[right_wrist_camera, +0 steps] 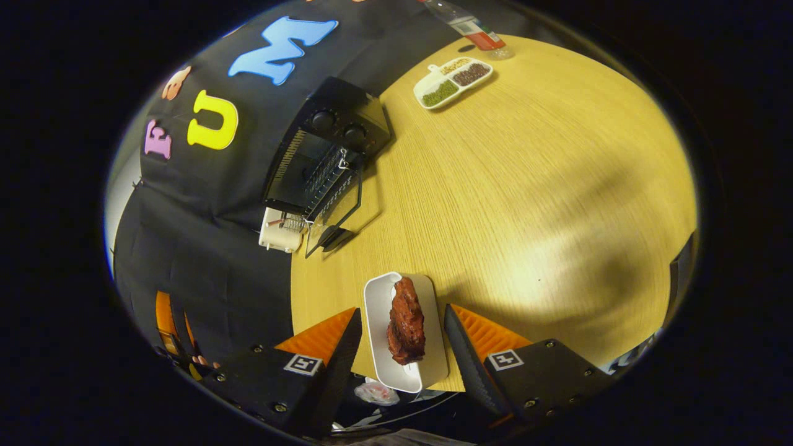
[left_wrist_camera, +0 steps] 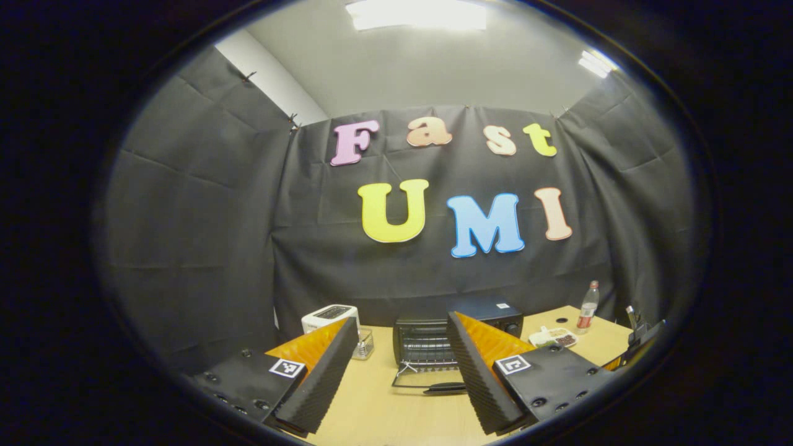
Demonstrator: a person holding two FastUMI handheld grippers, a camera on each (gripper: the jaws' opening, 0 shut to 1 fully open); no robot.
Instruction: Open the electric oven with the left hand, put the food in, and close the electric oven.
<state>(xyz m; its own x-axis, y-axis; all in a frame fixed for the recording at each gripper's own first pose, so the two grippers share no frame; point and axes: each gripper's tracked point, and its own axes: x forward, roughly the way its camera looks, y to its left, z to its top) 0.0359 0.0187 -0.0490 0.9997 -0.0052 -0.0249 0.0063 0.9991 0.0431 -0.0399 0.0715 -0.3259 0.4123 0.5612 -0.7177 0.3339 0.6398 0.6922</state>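
Between the right gripper's (right_wrist_camera: 401,347) wide-spread jaws lies a white tray (right_wrist_camera: 378,310) with a piece of meat (right_wrist_camera: 406,322) on it, at the near edge of the table (right_wrist_camera: 526,186); the fingers (right_wrist_camera: 337,347) flank the tray, and whether they touch it I cannot tell. Farther off stands the oven (right_wrist_camera: 328,148), its door (right_wrist_camera: 334,217) dropped open onto the table, with a white toaster (right_wrist_camera: 279,232) beside it. A divided dish (right_wrist_camera: 452,80) and a bottle (right_wrist_camera: 471,25) sit at the far end. The left gripper (left_wrist_camera: 403,371) hangs above the table with its jaws wide open and empty, facing the open oven (left_wrist_camera: 458,337).
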